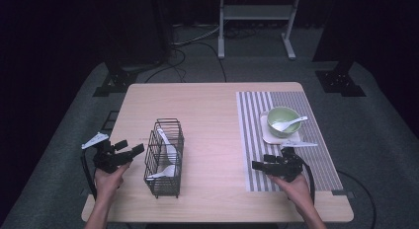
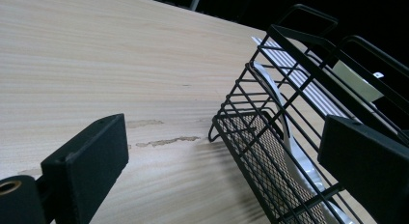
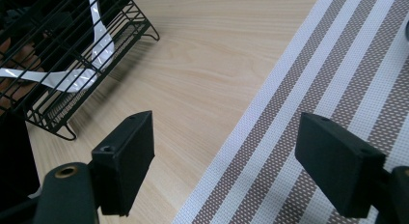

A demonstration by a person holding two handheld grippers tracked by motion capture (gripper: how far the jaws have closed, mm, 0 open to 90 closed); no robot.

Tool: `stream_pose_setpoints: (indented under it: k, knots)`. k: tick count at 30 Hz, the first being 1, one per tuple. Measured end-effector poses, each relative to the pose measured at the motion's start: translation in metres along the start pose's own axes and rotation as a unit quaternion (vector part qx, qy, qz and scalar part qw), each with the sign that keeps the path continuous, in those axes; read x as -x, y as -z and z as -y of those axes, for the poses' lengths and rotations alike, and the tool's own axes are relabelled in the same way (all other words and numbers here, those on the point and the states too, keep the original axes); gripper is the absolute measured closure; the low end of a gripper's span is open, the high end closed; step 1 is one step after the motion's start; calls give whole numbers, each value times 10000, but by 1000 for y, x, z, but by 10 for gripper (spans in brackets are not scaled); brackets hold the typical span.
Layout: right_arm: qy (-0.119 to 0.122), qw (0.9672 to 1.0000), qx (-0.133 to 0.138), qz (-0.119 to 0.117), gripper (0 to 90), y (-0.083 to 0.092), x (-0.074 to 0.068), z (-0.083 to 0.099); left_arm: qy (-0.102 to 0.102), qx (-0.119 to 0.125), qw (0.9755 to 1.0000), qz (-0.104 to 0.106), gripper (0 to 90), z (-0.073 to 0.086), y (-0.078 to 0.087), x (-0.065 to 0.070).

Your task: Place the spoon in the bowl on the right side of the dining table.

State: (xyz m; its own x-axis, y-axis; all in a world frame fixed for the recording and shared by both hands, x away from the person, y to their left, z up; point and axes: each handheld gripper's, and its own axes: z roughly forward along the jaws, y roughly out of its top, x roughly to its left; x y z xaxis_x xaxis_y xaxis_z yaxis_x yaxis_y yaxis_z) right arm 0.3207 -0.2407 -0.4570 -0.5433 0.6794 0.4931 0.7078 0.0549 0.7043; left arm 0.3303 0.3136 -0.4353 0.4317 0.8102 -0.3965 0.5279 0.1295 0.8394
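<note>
A black wire basket (image 1: 163,188) stands left of the table's centre with two white spoons (image 1: 168,171) inside. My left gripper (image 1: 131,148) hovers just left of it, open; in the left gripper view (image 2: 226,137) the basket (image 2: 270,151) and a spoon (image 2: 285,119) lie beyond the right jaw. On the striped placemat (image 1: 254,135) a green bowl (image 1: 282,115) holding a white spoon (image 1: 290,123) sits on a white saucer (image 1: 268,135). My right gripper (image 1: 262,161) is open and empty over the placemat's left edge (image 3: 308,89), its jaws (image 3: 226,137) wide apart.
A white utensil (image 1: 302,144) lies on the placemat in front of the saucer. Bare wood (image 1: 212,120) stretches between basket and placemat. The right gripper view shows the basket (image 3: 48,101) and a spoon (image 3: 72,80) at upper left. A metal stand (image 1: 257,14) sits on the floor behind.
</note>
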Motion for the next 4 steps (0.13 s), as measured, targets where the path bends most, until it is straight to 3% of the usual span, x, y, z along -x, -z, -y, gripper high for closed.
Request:
stream_pose_setpoints:
  k: [4]
  knots:
    - [16, 10000, -78, -25, 201, -5, -2, 3, -4, 7, 10000, 14, 27, 0, -1, 1]
